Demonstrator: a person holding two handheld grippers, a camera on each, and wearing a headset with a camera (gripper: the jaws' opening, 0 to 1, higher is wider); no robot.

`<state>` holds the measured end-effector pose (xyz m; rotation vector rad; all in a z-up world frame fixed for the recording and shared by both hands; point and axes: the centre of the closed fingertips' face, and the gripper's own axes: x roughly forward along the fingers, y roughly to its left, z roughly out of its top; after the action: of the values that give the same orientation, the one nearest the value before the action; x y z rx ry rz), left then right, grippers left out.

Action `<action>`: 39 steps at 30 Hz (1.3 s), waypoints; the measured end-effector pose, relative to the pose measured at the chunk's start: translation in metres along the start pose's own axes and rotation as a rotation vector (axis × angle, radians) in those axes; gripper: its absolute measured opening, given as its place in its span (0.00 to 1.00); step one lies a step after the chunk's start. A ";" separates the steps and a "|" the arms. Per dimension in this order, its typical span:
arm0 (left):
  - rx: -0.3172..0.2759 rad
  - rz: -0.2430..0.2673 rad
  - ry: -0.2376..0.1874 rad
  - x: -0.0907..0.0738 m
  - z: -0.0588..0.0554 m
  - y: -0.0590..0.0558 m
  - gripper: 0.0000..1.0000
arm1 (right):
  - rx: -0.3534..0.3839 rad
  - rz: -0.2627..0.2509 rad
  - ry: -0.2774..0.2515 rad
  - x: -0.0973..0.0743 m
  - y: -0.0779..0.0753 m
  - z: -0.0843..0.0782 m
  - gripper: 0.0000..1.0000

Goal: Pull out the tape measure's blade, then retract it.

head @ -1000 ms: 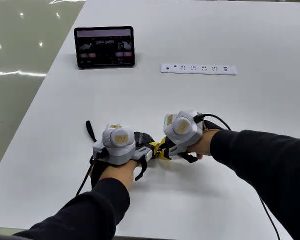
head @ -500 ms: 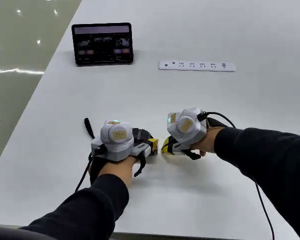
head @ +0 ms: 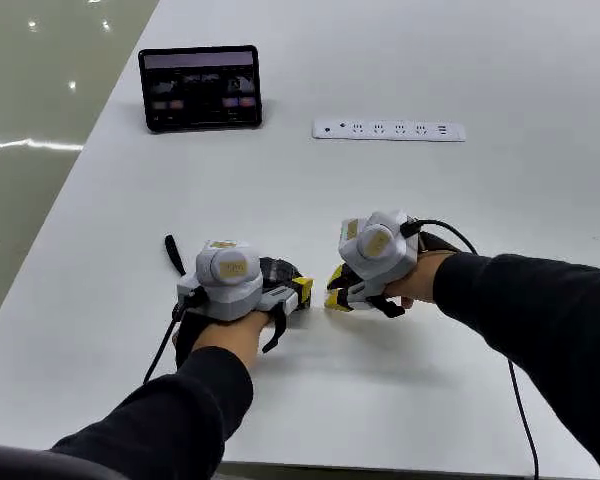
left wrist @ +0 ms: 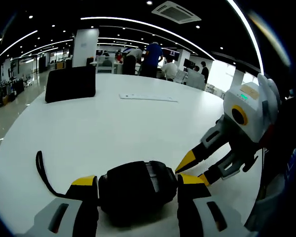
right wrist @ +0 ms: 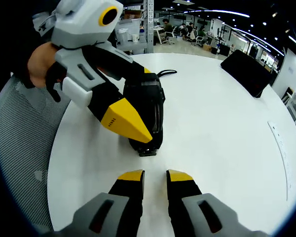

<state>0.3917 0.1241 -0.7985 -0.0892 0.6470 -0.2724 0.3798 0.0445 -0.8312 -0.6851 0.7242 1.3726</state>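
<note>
A black tape measure (head: pixel 282 272) lies on the white table (head: pixel 120 250), and my left gripper (head: pixel 288 281) is shut on its body. In the left gripper view the case (left wrist: pixel 138 190) sits between the yellow-tipped jaws, its black wrist strap (left wrist: pixel 42 173) trailing left. My right gripper (head: pixel 335 291) hovers just right of the case and does not touch it. In the right gripper view its jaws (right wrist: pixel 155 176) stand a narrow gap apart with nothing between them, facing the blade's end tab (right wrist: pixel 147 152). No blade is drawn out.
A dark tablet (head: pixel 200 88) stands at the far left and a white power strip (head: pixel 390 130) lies at the back centre. The table's left edge drops to a glossy floor. A black cable (head: pixel 450 235) trails from the right gripper.
My right gripper has drawn back to the right, from against the tape measure's front to a short gap away. The left gripper holds the case as before.
</note>
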 end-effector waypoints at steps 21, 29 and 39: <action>0.040 -0.211 -0.089 -0.043 0.034 0.037 1.00 | 0.112 -0.131 -0.093 -0.047 -0.003 -0.016 0.40; 0.082 -0.267 -0.071 -0.057 0.026 0.039 1.00 | 0.141 -0.180 -0.135 -0.069 -0.006 -0.020 0.51; 0.100 -0.286 -0.083 -0.074 0.033 0.054 1.00 | 0.204 -0.272 -0.172 -0.116 0.000 -0.049 0.70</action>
<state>0.3671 0.1965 -0.7385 -0.0973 0.5360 -0.5737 0.3701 -0.0644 -0.7695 -0.4780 0.5994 1.0768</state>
